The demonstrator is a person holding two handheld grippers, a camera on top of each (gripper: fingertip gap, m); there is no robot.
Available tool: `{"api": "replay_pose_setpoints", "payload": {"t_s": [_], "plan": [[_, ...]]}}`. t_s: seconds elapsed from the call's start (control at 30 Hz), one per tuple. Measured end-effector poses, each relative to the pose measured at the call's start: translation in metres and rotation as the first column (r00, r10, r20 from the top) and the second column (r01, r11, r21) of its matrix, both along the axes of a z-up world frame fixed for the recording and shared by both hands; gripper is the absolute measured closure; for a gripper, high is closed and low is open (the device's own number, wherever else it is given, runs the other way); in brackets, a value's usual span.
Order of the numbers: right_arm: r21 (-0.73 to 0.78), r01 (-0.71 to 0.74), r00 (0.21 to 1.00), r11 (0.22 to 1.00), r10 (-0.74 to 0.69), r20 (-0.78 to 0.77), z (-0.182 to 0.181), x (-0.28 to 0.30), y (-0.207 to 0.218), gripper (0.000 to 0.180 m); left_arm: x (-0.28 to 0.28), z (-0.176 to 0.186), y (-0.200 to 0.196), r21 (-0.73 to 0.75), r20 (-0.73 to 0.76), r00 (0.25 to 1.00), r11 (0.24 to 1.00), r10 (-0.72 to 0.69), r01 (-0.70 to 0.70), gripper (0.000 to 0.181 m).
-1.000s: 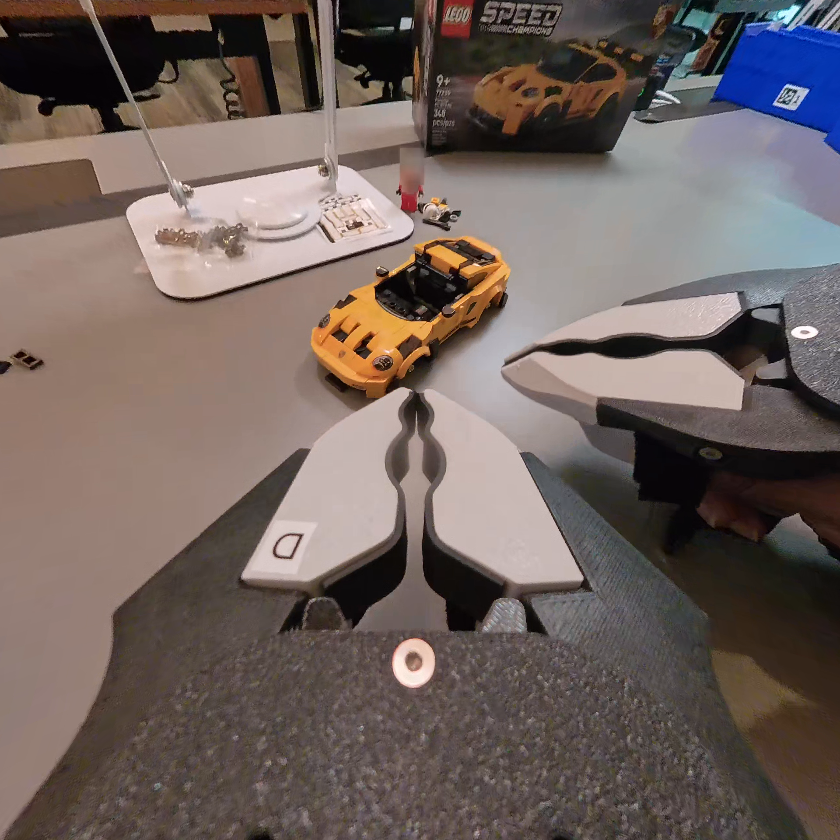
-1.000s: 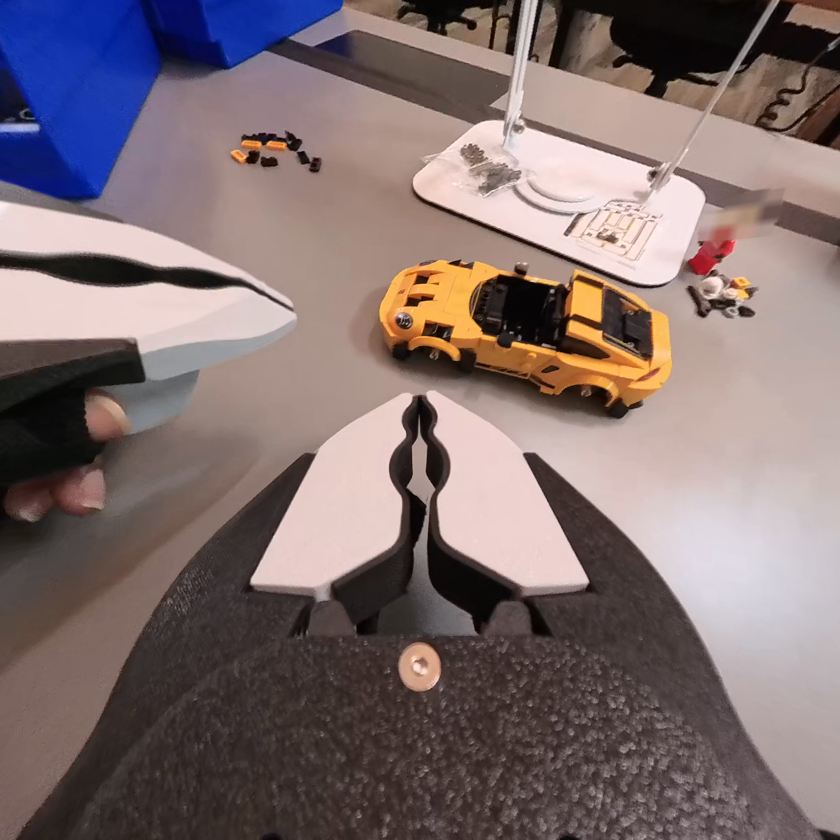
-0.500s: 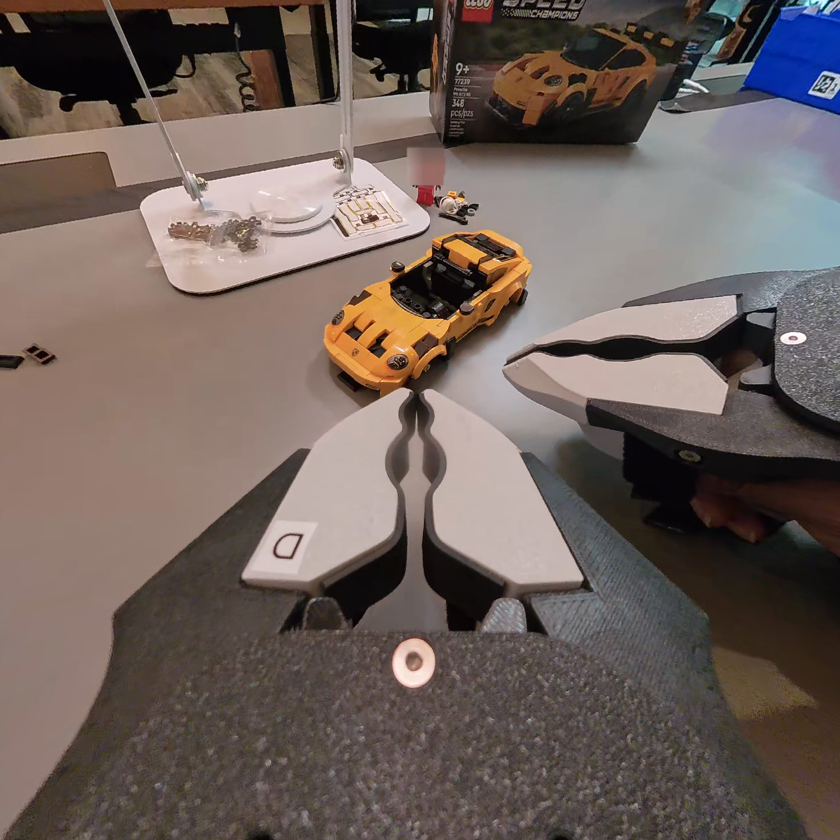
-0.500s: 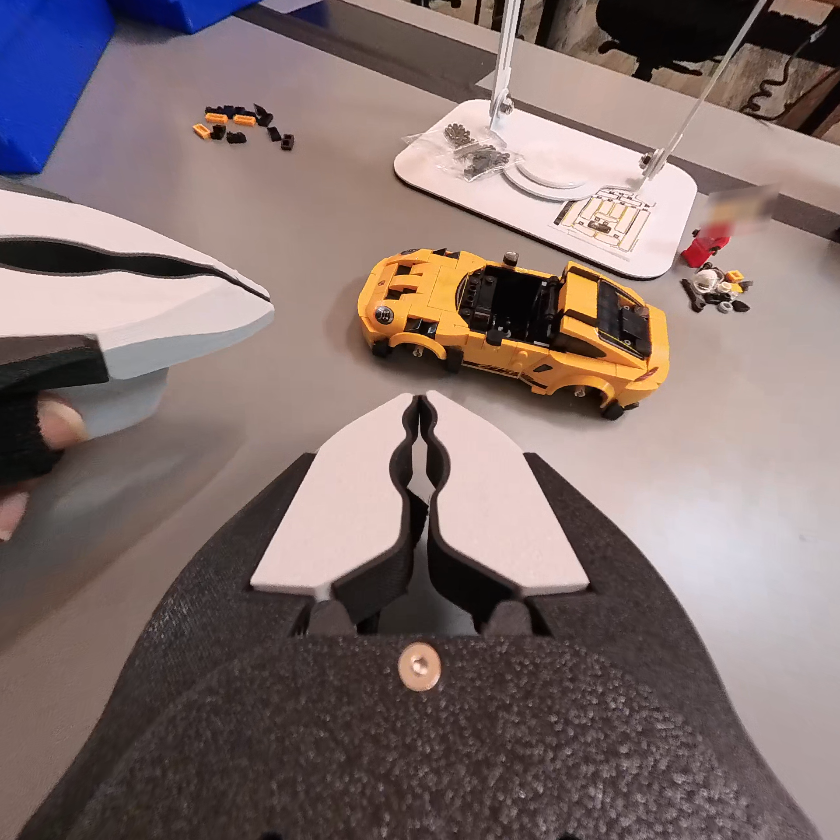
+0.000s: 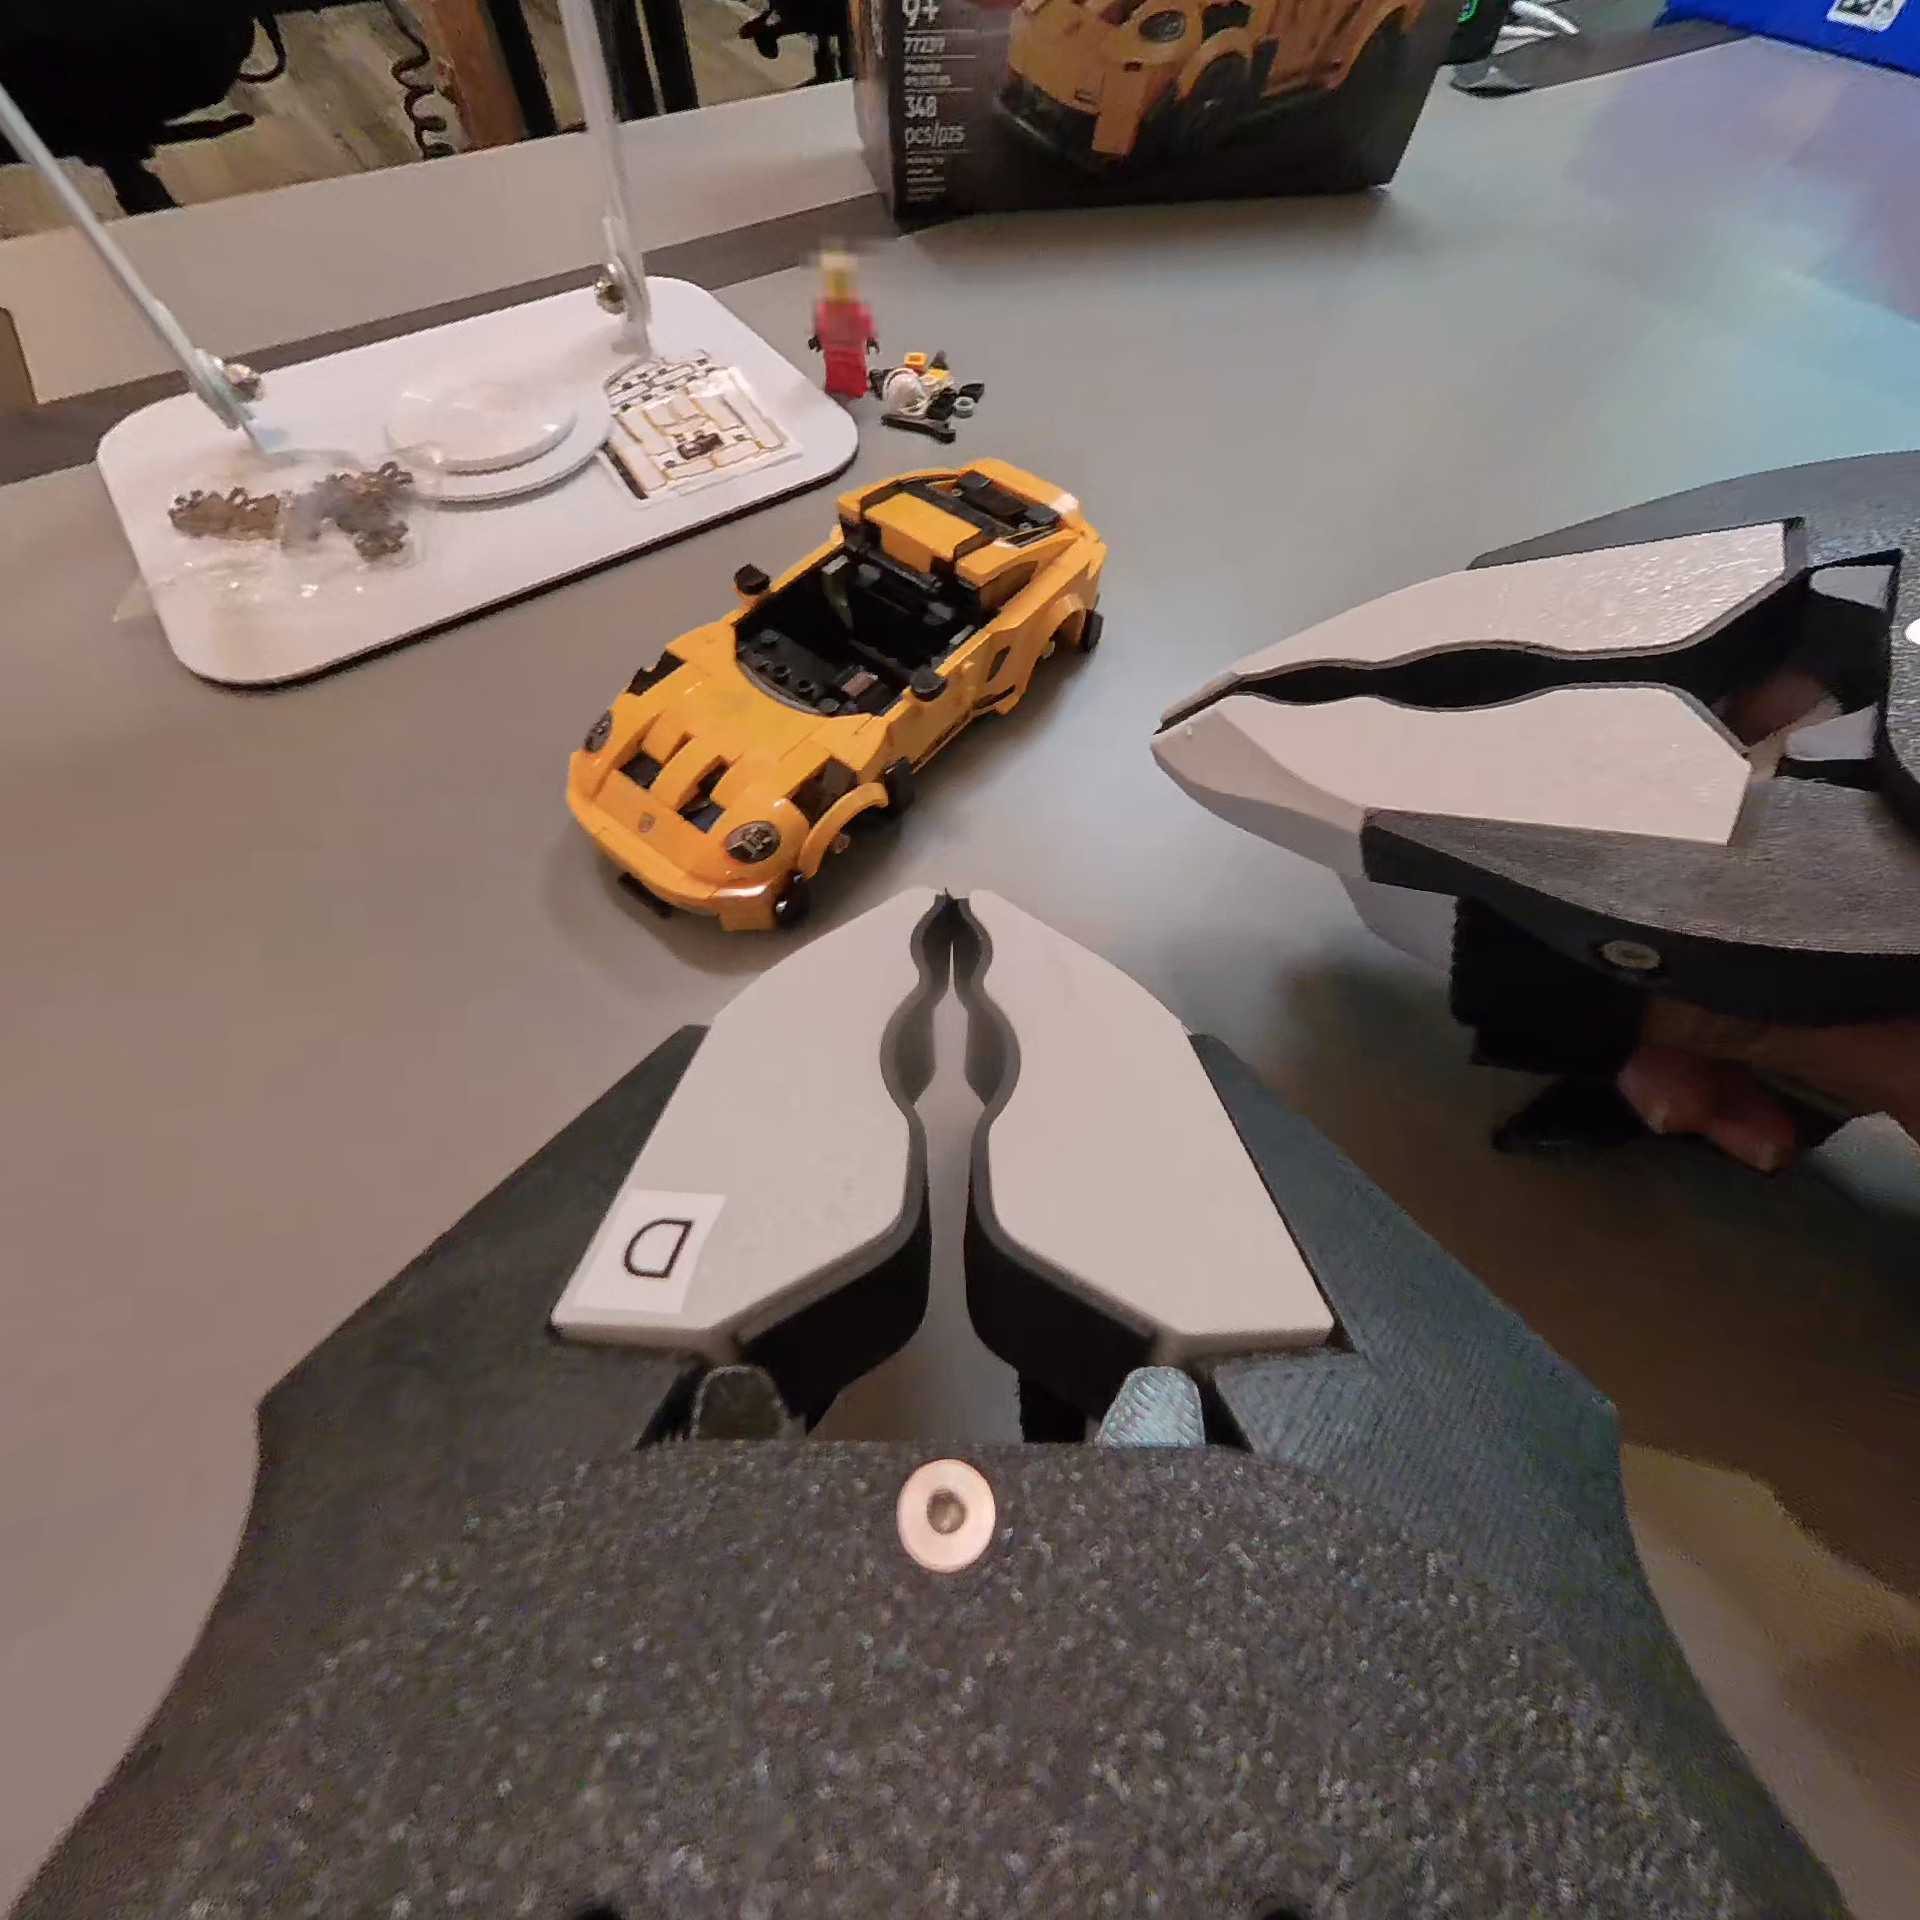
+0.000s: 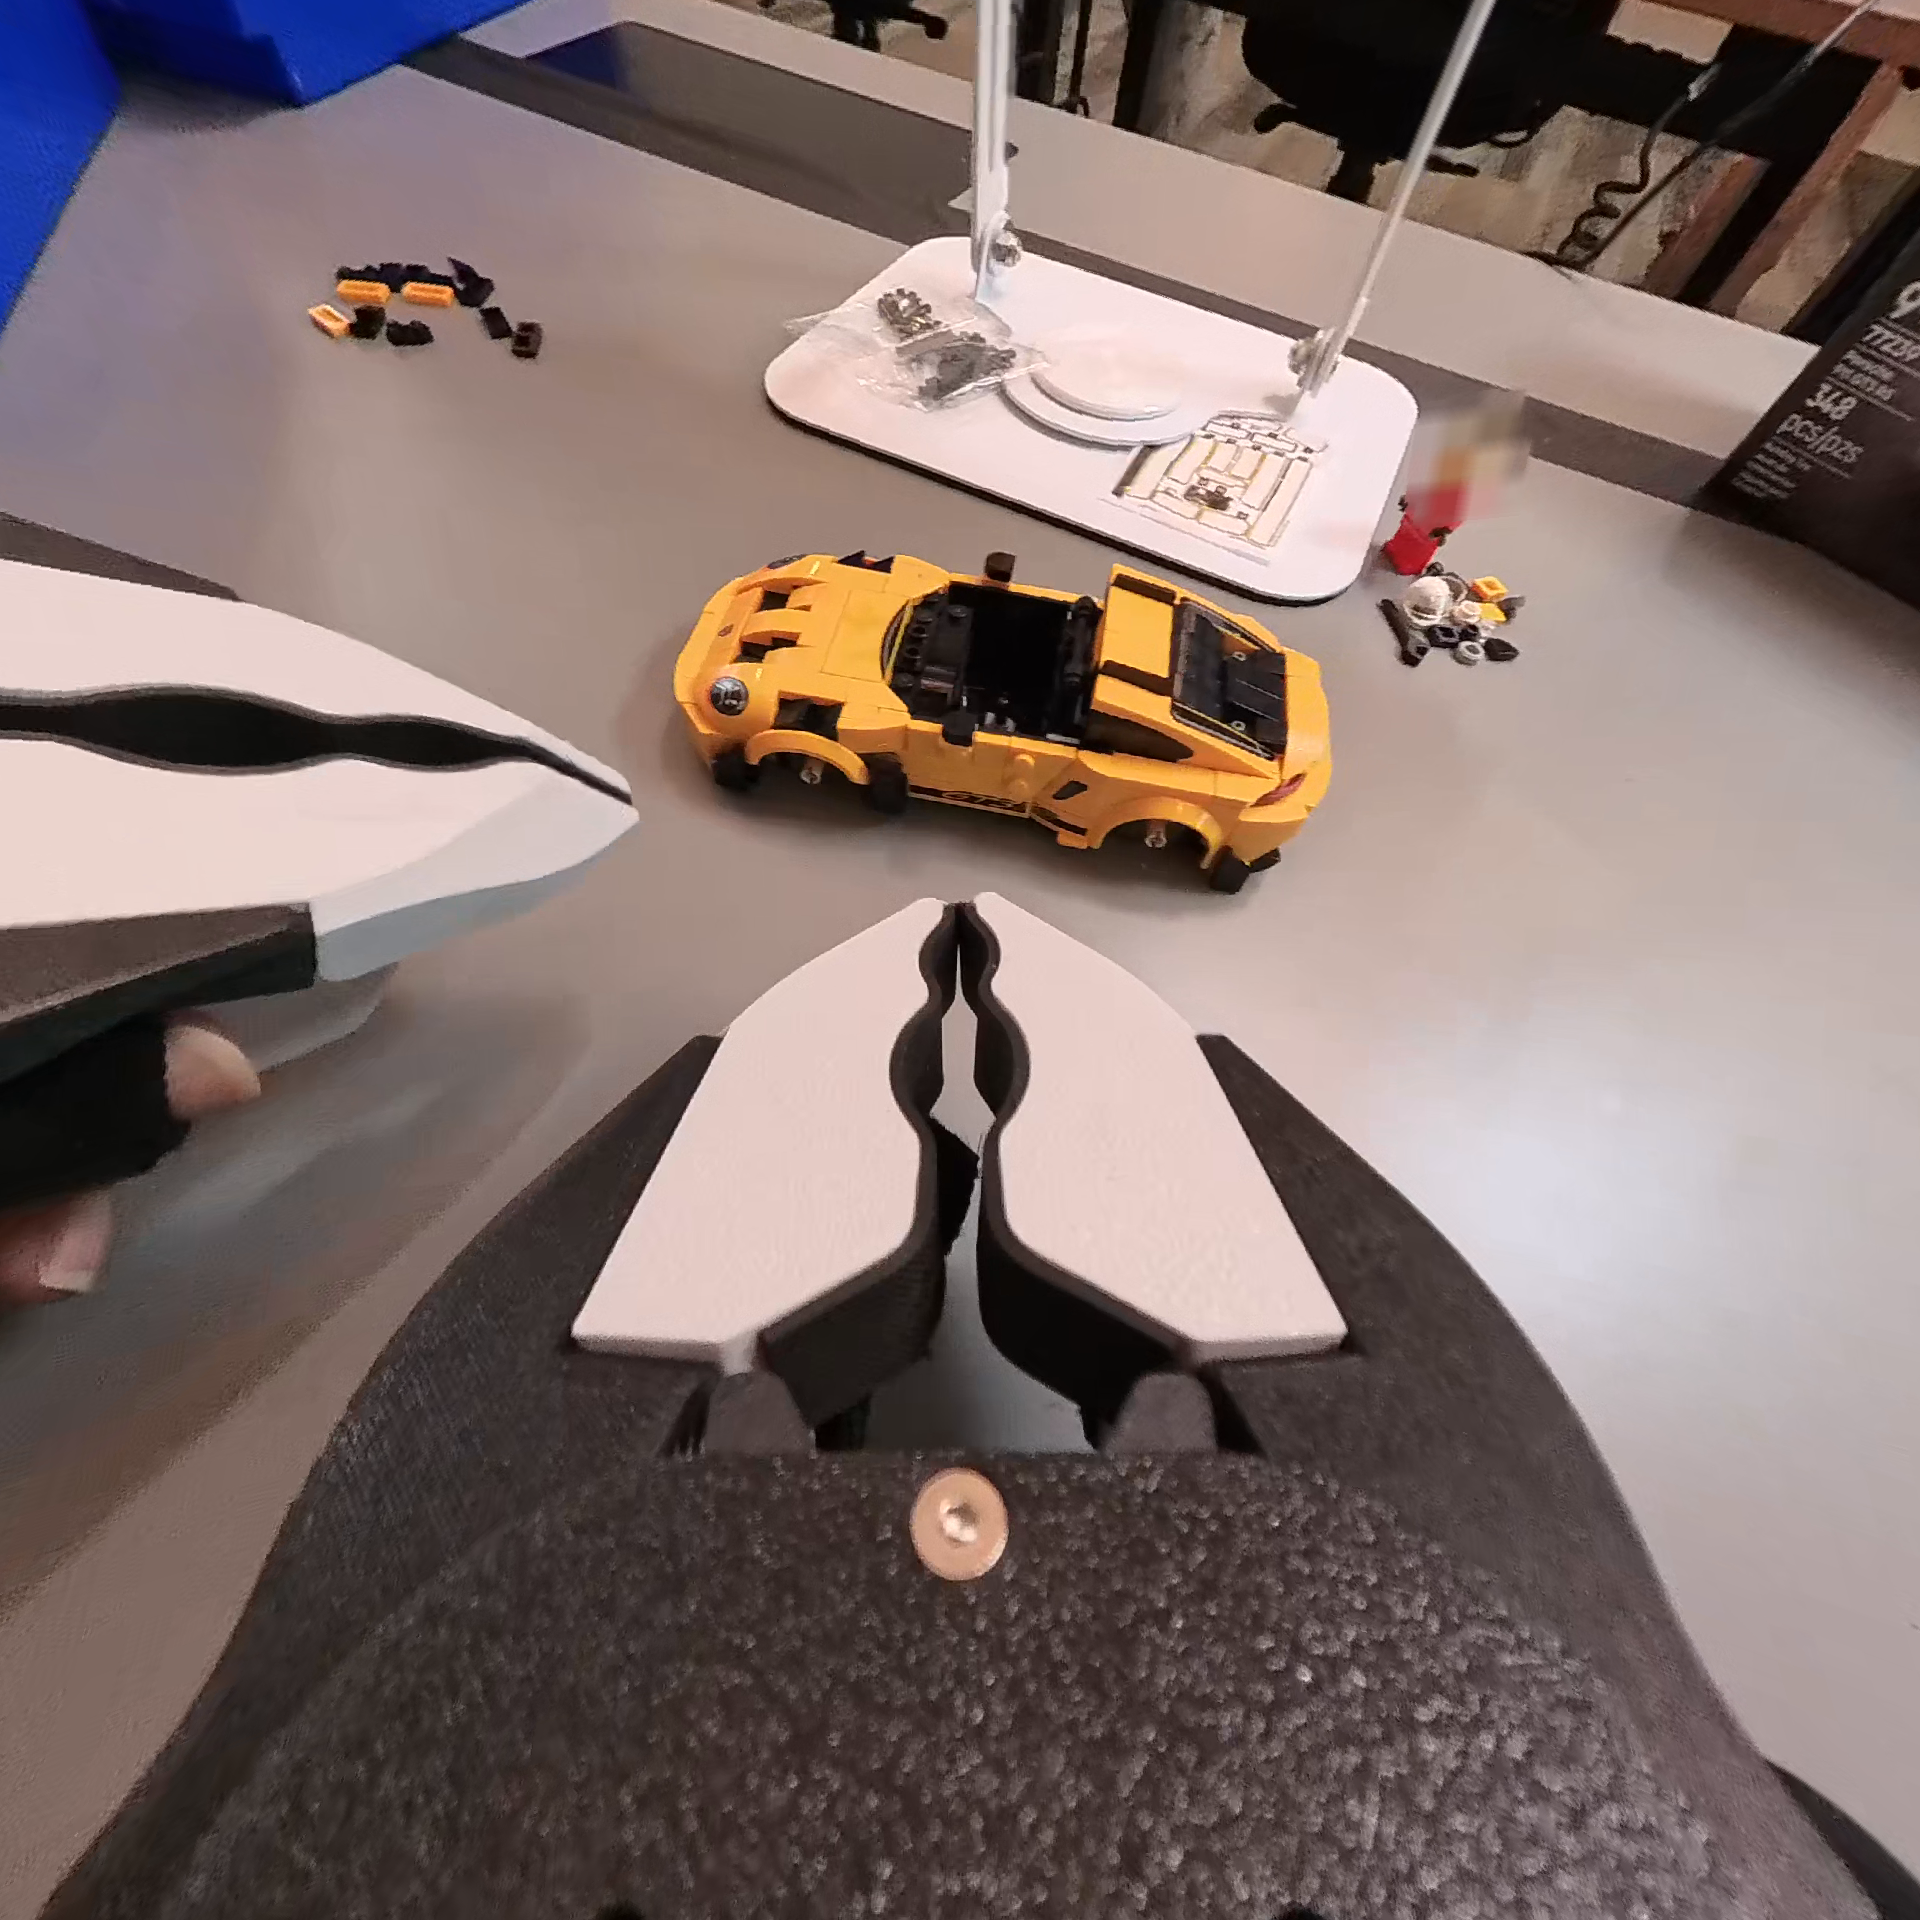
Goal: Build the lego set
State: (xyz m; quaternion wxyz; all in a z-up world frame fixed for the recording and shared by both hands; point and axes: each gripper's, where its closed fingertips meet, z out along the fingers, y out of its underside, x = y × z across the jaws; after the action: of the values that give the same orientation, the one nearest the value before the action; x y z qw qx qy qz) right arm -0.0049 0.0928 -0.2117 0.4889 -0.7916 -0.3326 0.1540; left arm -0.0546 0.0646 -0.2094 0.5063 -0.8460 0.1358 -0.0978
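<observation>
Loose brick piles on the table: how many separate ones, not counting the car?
2. One pile lies beside the red minifigure, behind the car's rear. The other pile lies far left, toward the blue bins. More may sit out of view.

One car [image 5: 842,707], one box [image 5: 1143,94], two grippers, perhaps two loose-piece clusters.

Both the left gripper [image 5: 948,914] and the right gripper [image 6: 958,914] have pale grey, wavy-edged fingers on grainy black bodies, each with a silver screw behind its fingers. One hand [image 6: 94,1143] wears what looks like a black fingerless glove.

Roofless yellow lego car [image 5: 847,717] stands upright on the grey table [image 5: 312,935].
</observation>
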Motion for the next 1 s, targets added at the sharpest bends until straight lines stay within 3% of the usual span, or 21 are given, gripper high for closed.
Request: {"api": "replay_pose_setpoints", "payload": {"t_s": [0.23,0.4,0.57,0.77,1.0], "plan": [[-0.013,-0.003,1.0,1.0,0.002,-0.011,0.0,0.005,0.003,0.18,0.014,0.003,0.001,0.009,-0.008,0.999,0.999,-0.039,0.039,0.181],[0.021,-0.027,0.999,0.999,0.028,-0.035,0.015,0.004,0.004,0.18,0.013,0.043,-0.005,0.078,0.034,0.996,0.994,-0.08,0.077,0.181],[0.141,-0.066,0.996,0.988,0.073,-0.047,0.064,0.007,0.011,0.178,-0.009,0.115,0.004,0.227,0.046,0.994,0.97,-0.102,0.089,0.181],[0.306,-0.048,0.994,0.951,0.076,-0.08,0.143,0.009,0.046,0.175,-0.042,0.166,0.041,0.348,0.107,0.992,0.937,-0.065,0.024,0.181],[0.435,-0.009,0.986,0.9,0.082,-0.148,0.202,-0.006,0.114,0.176,-0.071,0.179,0.095,0.412,0.088,0.996,0.909,0.02,-0.055,0.181]]}}
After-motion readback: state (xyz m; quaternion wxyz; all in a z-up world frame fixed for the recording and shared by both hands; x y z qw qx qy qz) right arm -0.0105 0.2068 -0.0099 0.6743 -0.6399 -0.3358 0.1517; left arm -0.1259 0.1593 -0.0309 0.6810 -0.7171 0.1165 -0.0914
